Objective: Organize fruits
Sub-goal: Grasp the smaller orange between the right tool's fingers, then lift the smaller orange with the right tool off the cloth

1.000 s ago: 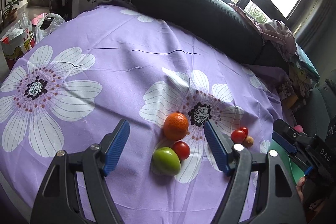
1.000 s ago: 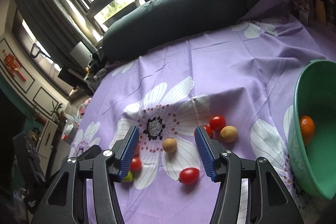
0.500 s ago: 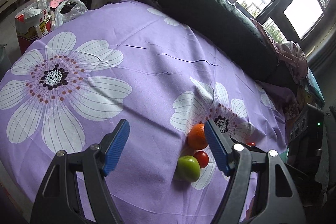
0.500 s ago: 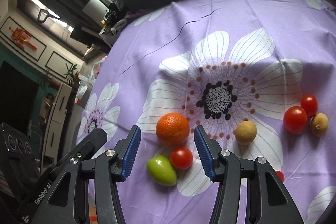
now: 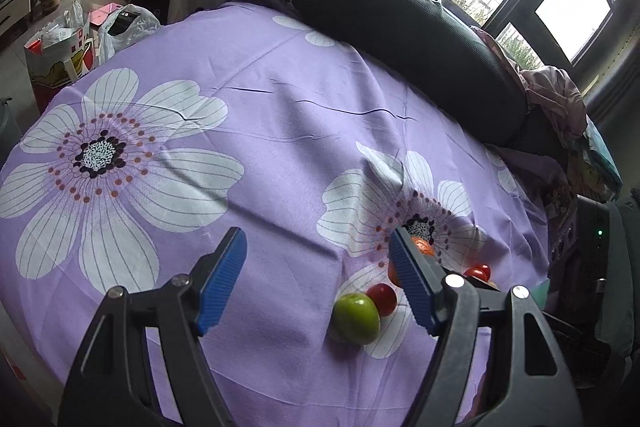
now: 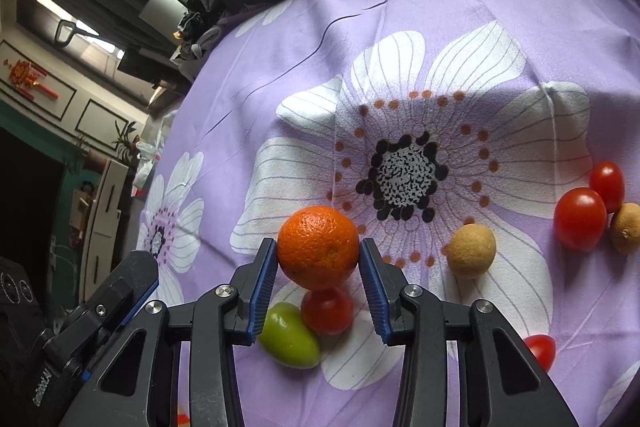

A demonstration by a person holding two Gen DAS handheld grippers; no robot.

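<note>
An orange (image 6: 318,246) lies on the purple flowered cloth (image 6: 400,67). My right gripper (image 6: 319,259) has its blue pads on both sides of the orange, touching or nearly touching it. A green fruit (image 6: 289,340) and a red tomato (image 6: 327,310) lie just under the orange. A tan round fruit (image 6: 471,250), two tomatoes (image 6: 580,218) and another tan fruit (image 6: 627,227) lie to the right. My left gripper (image 5: 318,273) is open and empty over the cloth, left of the green fruit (image 5: 356,317) and tomato (image 5: 382,299).
A long dark bolster (image 5: 400,31) lies along the far edge of the cloth. Bags (image 5: 64,47) stand on the floor at the left. Another tomato (image 6: 540,349) lies behind my right gripper's right finger.
My right gripper moved forward and closed in around the orange. My left gripper pulled back and to the left, away from the fruits.
</note>
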